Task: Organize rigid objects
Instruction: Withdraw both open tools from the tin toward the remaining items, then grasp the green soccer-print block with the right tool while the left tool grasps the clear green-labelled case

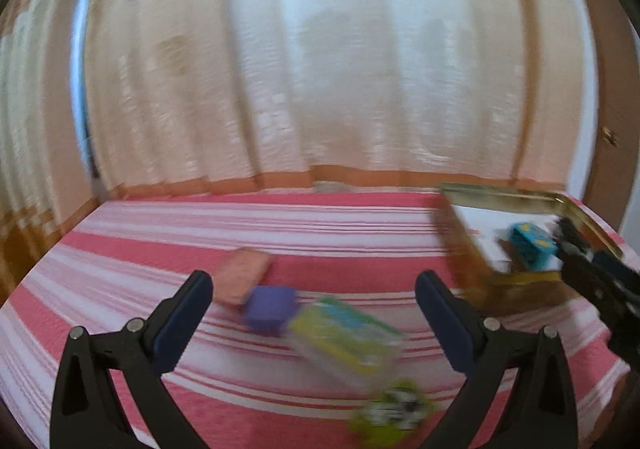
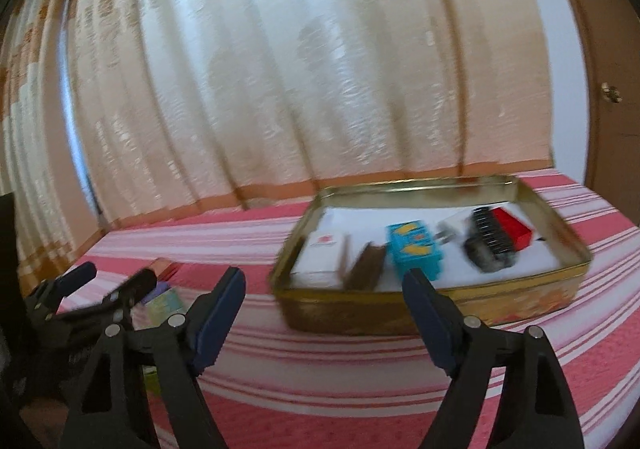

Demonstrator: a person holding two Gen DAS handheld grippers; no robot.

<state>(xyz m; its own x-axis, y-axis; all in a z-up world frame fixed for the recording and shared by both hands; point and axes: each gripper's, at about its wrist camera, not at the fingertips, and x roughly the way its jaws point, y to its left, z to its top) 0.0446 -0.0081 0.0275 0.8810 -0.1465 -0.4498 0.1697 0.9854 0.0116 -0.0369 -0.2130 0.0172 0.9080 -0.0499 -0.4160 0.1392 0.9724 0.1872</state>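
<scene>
Nearest, the left hand-held gripper (image 1: 312, 305) hovers spread and empty over the loose things on the striped bed (image 1: 120, 249): a green-and-white item (image 1: 394, 407) (too blurred to name), a yellow-green box (image 1: 348, 333), a purple cube (image 1: 269, 308) and a pink block (image 1: 242, 276), probably next to be gathered. The right hand-held gripper (image 2: 324, 297), also spread and empty, faces the gold tin (image 2: 432, 305) farther right, where a white box (image 2: 322, 253), blue box (image 2: 414, 249), black comb-like piece (image 2: 490, 239) and red box (image 2: 514, 231) already lie sorted. Curtains (image 2: 280, 69) hang behind.

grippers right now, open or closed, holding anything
Left tool: open, holding nothing.
Right tool: open, holding nothing.
</scene>
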